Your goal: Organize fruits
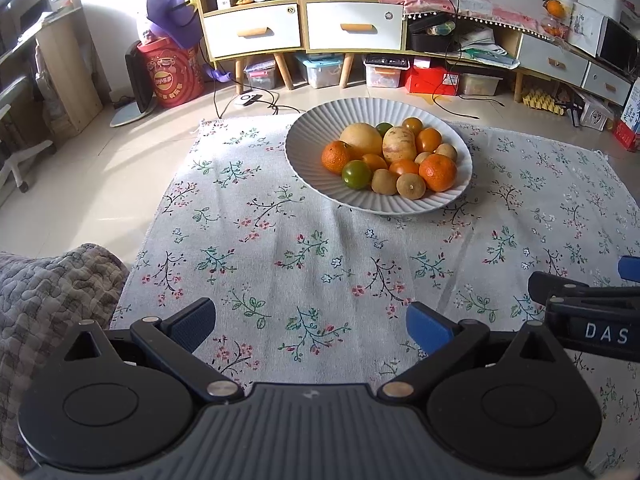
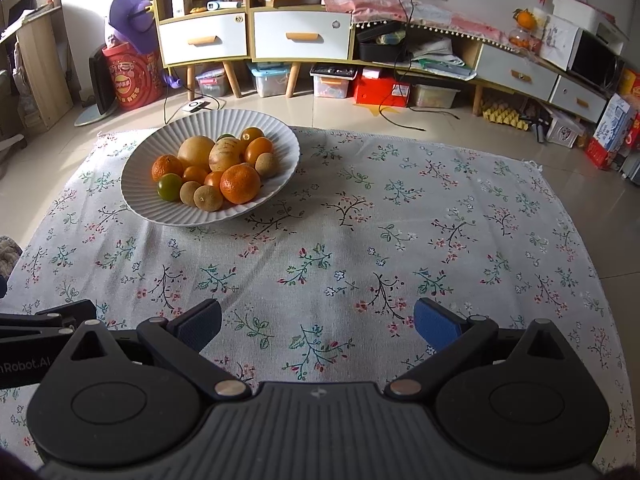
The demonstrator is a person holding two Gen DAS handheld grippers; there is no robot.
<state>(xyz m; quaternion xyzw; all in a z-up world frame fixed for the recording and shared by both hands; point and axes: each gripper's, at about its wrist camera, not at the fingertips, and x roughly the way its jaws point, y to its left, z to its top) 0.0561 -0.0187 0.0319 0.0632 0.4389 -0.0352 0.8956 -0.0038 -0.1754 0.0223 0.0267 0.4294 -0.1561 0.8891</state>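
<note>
A white ribbed bowl (image 1: pixel 316 168) stands on a floral cloth (image 1: pixel 280 248) on the floor. It holds several fruits: mandarins (image 1: pixel 438 172), a green citrus (image 1: pixel 356 174), a pale melon (image 1: pixel 362 138), a striped fruit (image 1: pixel 399 143) and small brown fruits (image 1: pixel 411 186). The bowl also shows in the right wrist view (image 2: pixel 140 184). My left gripper (image 1: pixel 312 320) is open and empty, low over the cloth, well short of the bowl. My right gripper (image 2: pixel 318 322) is open and empty, beside the left one; its side shows in the left wrist view (image 1: pixel 592 308).
A quilted grey cushion (image 1: pixel 48 292) lies at the left of the cloth. Behind the cloth are cabinets with drawers (image 1: pixel 252 32), plastic storage boxes (image 1: pixel 322 72), a red drum (image 1: pixel 172 76), cables (image 1: pixel 256 100) and a red box (image 1: pixel 430 80) on a tiled floor.
</note>
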